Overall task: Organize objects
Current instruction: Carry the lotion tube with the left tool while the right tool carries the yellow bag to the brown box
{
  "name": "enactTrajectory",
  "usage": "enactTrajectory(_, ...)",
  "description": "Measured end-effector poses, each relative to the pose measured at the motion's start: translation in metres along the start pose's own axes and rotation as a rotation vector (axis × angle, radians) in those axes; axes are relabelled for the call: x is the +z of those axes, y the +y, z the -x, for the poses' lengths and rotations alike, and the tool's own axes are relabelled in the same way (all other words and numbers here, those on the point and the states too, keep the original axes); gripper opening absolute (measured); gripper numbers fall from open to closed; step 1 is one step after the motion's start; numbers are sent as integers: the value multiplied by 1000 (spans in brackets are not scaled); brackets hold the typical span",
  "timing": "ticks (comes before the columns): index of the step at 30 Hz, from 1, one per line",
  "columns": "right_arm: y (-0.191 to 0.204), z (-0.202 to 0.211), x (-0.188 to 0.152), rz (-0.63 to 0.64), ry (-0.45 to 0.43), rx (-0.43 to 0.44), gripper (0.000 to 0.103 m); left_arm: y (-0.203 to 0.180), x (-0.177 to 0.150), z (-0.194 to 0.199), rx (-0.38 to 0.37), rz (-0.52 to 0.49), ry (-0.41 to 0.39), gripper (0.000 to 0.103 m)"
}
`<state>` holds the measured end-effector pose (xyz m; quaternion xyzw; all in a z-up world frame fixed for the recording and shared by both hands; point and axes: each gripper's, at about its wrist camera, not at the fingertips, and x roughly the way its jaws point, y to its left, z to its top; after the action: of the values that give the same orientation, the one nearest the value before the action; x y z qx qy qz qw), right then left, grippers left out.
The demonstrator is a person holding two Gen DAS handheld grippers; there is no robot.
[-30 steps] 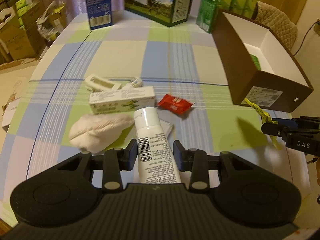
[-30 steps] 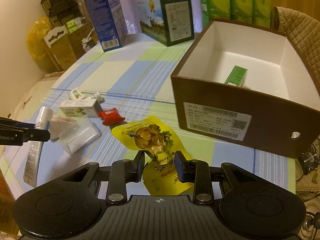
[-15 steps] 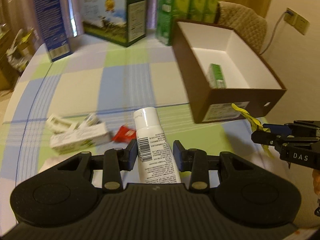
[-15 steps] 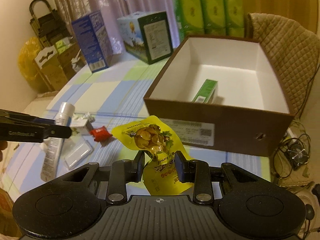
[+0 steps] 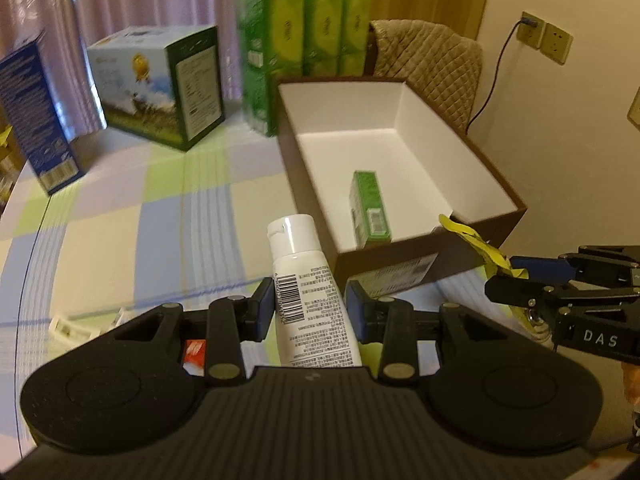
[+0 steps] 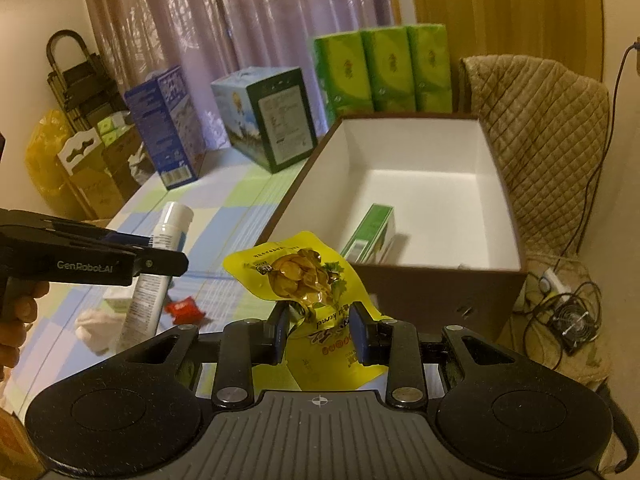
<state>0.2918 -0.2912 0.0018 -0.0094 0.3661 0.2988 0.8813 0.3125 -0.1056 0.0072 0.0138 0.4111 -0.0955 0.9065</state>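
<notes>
The left hand-held gripper (image 5: 310,312) was clamped on a white squeeze tube (image 5: 308,284), cap pointing far, just short of the near-left corner of the brown cardboard box (image 5: 486,168). The right hand-held gripper (image 6: 318,330) pinched a crumpled yellow snack pouch (image 6: 296,268) in front of the box's near wall. Inside the box lay one green carton (image 5: 368,204); a red packet (image 6: 185,307) and a white cloth (image 6: 96,326) sat on the checked table (image 5: 160,208) to the left. Likely risks: the limp pouch could snag on the near rim, the slick tube could slip out, or the two grippers could collide over the box.
</notes>
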Motion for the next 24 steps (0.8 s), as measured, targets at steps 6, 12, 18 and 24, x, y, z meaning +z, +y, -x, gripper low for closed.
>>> enactTrajectory(6,-11,1,16,1,-33,-18,29,-18,21,-11,-27,-37,-17,33)
enactTrajectory(12,-28,-5,32,-13,-54,-32,29,-31,43,-22,-47,-54,-35,33)
enactTrajectory(18,-45,-14,50,-30,-70,-41,29,-39,68,-35,-54,-74,-57,33)
enactTrajectory(24,-59,-26,67,-50,-83,-43,29,-46,93,-48,-54,-90,-80,33)
